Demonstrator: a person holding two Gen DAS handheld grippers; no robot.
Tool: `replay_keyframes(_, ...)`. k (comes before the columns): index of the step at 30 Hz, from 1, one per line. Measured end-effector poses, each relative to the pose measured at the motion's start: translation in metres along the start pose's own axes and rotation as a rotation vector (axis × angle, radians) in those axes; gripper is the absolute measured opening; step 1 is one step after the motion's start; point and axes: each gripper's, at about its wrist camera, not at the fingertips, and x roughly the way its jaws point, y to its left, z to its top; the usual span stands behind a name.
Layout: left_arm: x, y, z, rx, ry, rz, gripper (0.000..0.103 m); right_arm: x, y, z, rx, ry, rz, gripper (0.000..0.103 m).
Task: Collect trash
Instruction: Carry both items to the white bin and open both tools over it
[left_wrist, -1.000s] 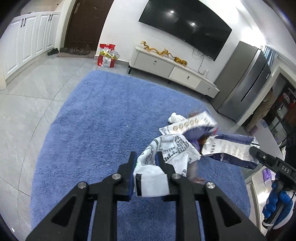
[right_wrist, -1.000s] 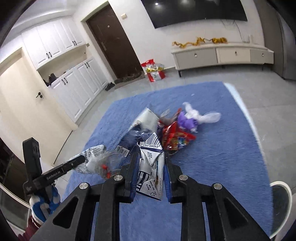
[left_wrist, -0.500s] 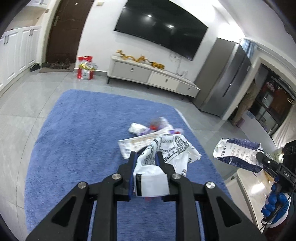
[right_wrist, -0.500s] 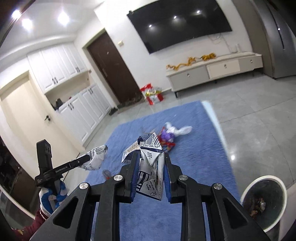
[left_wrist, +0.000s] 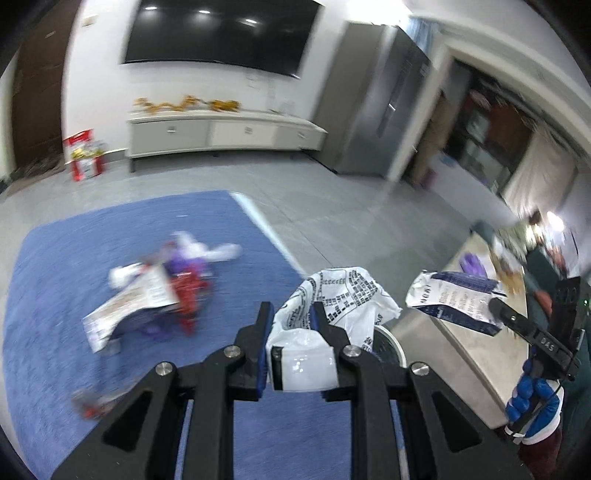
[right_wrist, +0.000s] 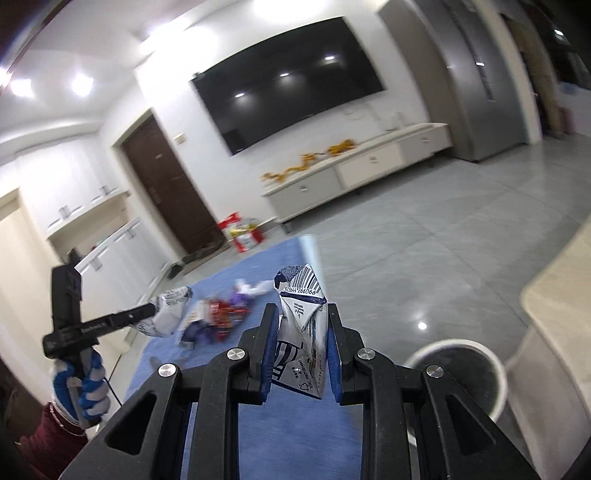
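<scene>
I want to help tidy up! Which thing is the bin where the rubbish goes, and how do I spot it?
Find the blue rug on the grey floor. Just off the rug's right edge, beside a pale counter, stands the bin. It is the only round thing there: a white rim around a dark inside, open at the top, unlike the crumpled wrappers lying on the rug.

Rug (left_wrist: 92, 369): blue pile cloth, matt, rough. Floor (right_wrist: 443, 236): grey tile, glossy, reflecting lamps. Bag (left_wrist: 347, 295): thin crinkled plastic, glossy. Carton (right_wrist: 303, 332): creased printed card, slight sheen. Bin (right_wrist: 496, 373) at 4 o'clock: smooth white plastic rim. Television (right_wrist: 288, 81): glossy black.
</scene>
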Motion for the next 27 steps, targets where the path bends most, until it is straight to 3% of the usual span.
replay_keyframes(6, 0.081, -0.087, 0.012, 0.114, 0.148, -0.045, 0.019, -0.010, -0.069, -0.018, 0.090, 0.010, -0.142, 0.024)
replay_keyframes(13, 0.179, -0.146, -0.004, 0.141, 0.324, -0.044, 0.019, 0.014, -0.135, -0.043, 0.178, 0.082, -0.248, 0.024)
replay_keyframes(19, 0.256, -0.170, -0.022, 0.114, 0.437, 0.005, 0.020, 0.054, -0.168, -0.058, 0.233, 0.153, -0.299, 0.024)
replay_keyframes(24, 0.299, -0.179, -0.034, 0.090, 0.475, 0.030, 0.021, 0.081, -0.190, -0.064, 0.238, 0.198, -0.324, 0.024)
replay_keyframes(27, 0.323, -0.180, -0.038, 0.060, 0.492, 0.023, 0.029, 0.096, -0.205, -0.068, 0.242, 0.217, -0.332, 0.024)
